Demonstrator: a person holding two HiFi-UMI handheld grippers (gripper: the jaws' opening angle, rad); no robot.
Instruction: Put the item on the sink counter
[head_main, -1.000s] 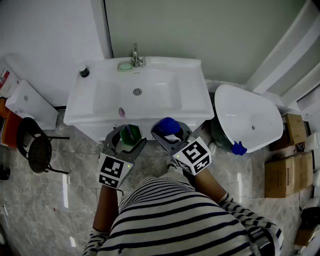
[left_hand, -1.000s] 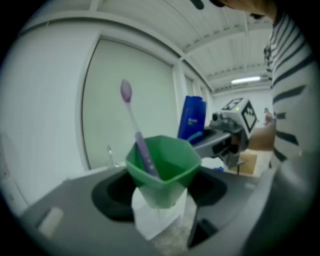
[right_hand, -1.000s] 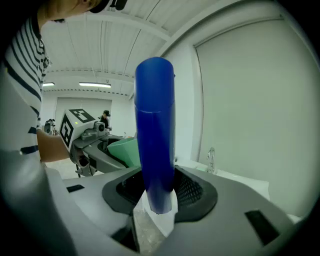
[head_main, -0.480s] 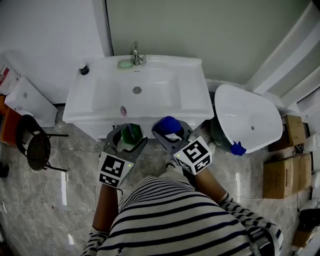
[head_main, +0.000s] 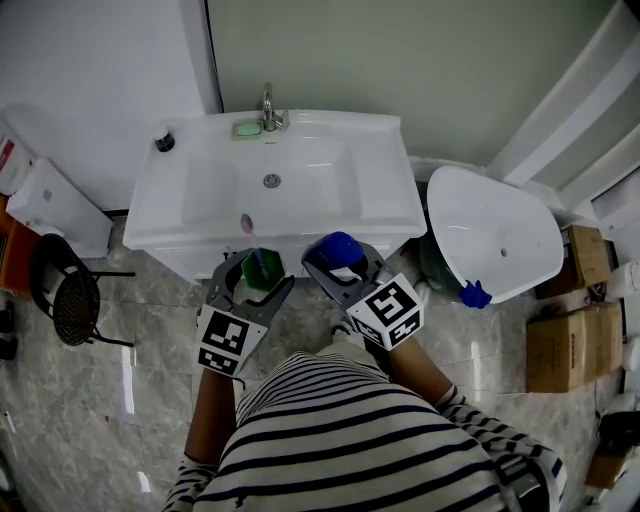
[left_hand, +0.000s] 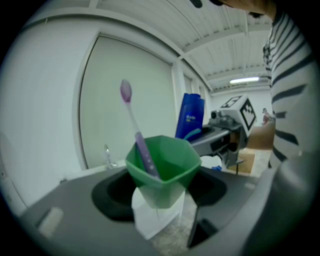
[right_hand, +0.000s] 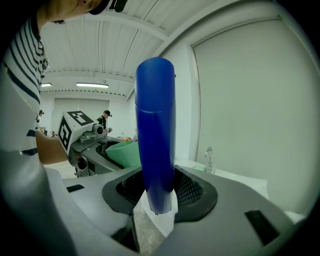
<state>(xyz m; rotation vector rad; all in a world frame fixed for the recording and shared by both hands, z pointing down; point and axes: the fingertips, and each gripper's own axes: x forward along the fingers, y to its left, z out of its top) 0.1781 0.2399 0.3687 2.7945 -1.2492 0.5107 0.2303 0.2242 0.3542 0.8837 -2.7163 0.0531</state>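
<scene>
Head view: white sink (head_main: 390, 200) on a cabinet at top centre, chrome tap (head_main: 268, 108) at its back edge. Pale grey-green wall (head_main: 420, 60) behind it, white wall (head_main: 90, 70) upper left, white slanted trim (head_main: 590, 110) upper right. Glossy grey marble-look floor (head_main: 130, 370). Black wire stool (head_main: 72, 300) at left edge, white box (head_main: 55, 205) above it. White oval basin (head_main: 490, 240) at right, cardboard boxes (head_main: 565, 350) far right. Left gripper view: panelled ceiling (left_hand: 225, 45), strip light (left_hand: 245, 80) lit.
</scene>
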